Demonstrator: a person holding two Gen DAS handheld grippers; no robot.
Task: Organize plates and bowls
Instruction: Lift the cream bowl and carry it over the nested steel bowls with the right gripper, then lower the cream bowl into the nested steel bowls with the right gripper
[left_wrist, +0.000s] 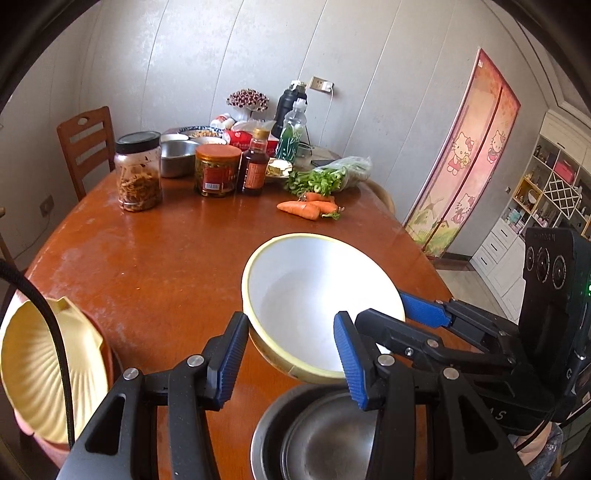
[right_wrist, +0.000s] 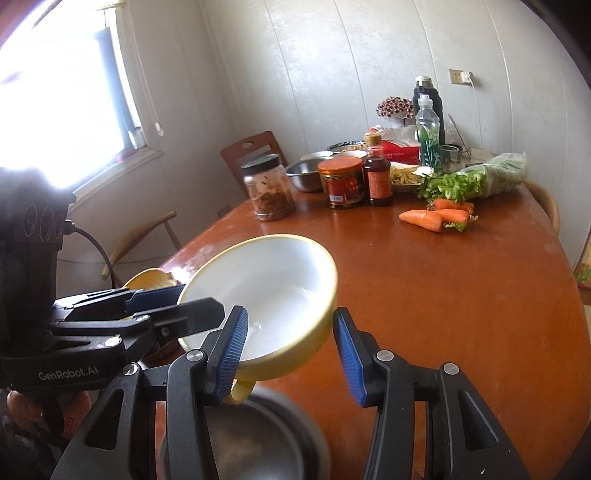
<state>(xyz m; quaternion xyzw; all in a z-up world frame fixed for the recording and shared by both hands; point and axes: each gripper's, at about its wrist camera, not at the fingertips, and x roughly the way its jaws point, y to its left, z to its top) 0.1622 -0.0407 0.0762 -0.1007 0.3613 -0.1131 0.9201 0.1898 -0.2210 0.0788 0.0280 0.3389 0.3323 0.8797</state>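
Starting at the left edge of the left wrist view, a yellow scalloped plate (left_wrist: 33, 369) lies in a pink dish at the near corner of the brown table (left_wrist: 166, 258). Just right of it, the left gripper (left_wrist: 291, 325) straddles the near left wall of the white bowl with a yellow rim (left_wrist: 314, 288). One blue pad sits against the outside and the other inside, so the fingers are closed on the bowl's wall. The bowl is tilted and clear of the tabletop, held over a nested pair of steel bowls (left_wrist: 325, 439) at the near edge. On the bowl's right side, the right gripper (right_wrist: 290, 321) grips the rim the same way, with one finger inside and one pressing the outside. Its jaws are drawn in as far as the wall lets them. At the back of the table, from left to right, stand a dark-lidded jar (left_wrist: 138, 173), an orange-lidded jar (left_wrist: 217, 170) and a sauce bottle (left_wrist: 255, 166). To their right lie a bag of greens (left_wrist: 332, 177) and, nearer the bowl, some carrots (left_wrist: 306, 208).
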